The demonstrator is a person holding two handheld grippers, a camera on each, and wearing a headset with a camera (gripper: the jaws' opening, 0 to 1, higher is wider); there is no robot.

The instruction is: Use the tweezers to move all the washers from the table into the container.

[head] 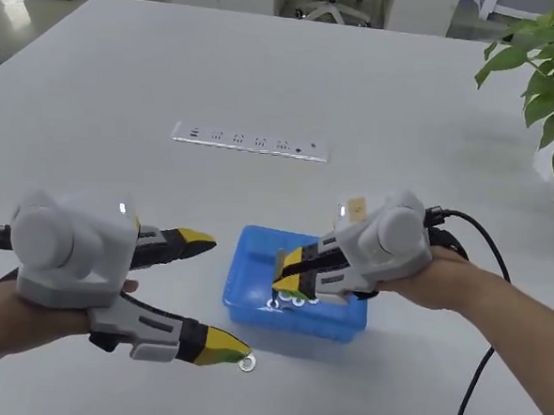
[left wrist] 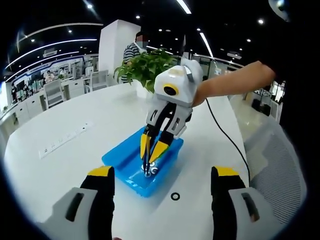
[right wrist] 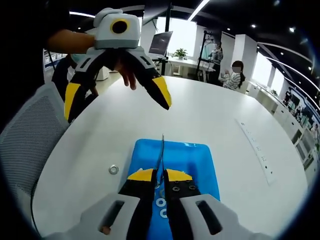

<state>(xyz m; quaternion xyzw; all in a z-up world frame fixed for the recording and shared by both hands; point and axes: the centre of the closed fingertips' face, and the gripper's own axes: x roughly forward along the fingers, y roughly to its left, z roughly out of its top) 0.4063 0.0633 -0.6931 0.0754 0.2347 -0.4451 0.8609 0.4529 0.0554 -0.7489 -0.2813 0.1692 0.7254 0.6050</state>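
one washer on the table, tweezers over the container

the right gripper (right wrist: 160, 176) is pressed together on the tweezers (right wrist: 162, 150). their thin tips point down into the blue container (right wrist: 195, 160), where a few washers (right wrist: 161, 202) lie. whether the tips hold one is too small to tell. the left gripper (head: 213, 293) hangs just beside the container with its jaws wide apart, holding nothing. a loose washer (head: 247, 362) lies flat on the white table (head: 359, 100), near the container's front wall and close to the left gripper's lower tip.

the loose washer looks like a thin, light metal ring, hard and probably slick, so on this smooth top it would likely skate away from a sideways nudge. the surest hold seems to be one tweezer tip through the hole and the other outside the rim, pinching the band, with a steady squeeze.
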